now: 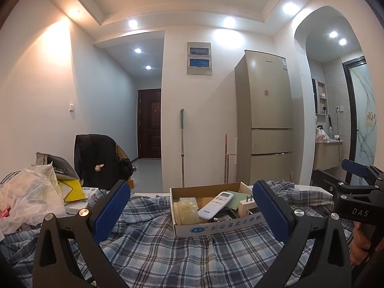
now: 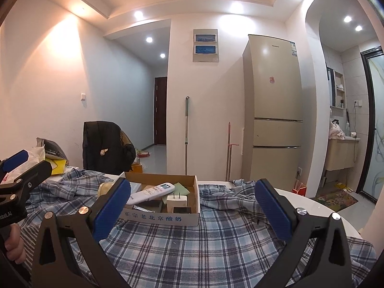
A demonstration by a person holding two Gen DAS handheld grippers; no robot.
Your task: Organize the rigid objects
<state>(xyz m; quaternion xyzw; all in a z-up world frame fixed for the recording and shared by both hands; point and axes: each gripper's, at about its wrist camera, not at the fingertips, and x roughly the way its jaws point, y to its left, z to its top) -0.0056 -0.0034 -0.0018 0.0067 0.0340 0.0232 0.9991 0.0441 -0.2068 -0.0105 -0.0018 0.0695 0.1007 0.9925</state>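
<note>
left gripper (image 1: 192, 210): jaws spread wide, nothing between the blue pads; hovers low over the plaid cloth (image 1: 182, 252), aimed at the box
right gripper (image 2: 193, 207): also wide open, empty; level with the left one, box just ahead and slightly to its left
cardboard box (image 1: 204, 230): open shallow tray sitting on the cloth, printed front wall toward both grippers; between them and the fridge (image 1: 266, 120)
contents: white remote (image 1: 216, 204) lies diagonally on top of the other items; cream jar (image 1: 186, 212) on its side at the left end; white plug adapter (image 2: 177, 200) prongs up near the front right; green card (image 2: 180, 188) behind it; a dark flat item at the bottom, cannot tell what
loose items: none of the rigid kind visible on the cloth; plastic bags (image 1: 26, 199) and a yellow pack on the left, unclear if in scope
progress: my read, collecting looks largely done; items piled, not neatly arranged; what remains is probably tidying inside the box, or nothing
</note>
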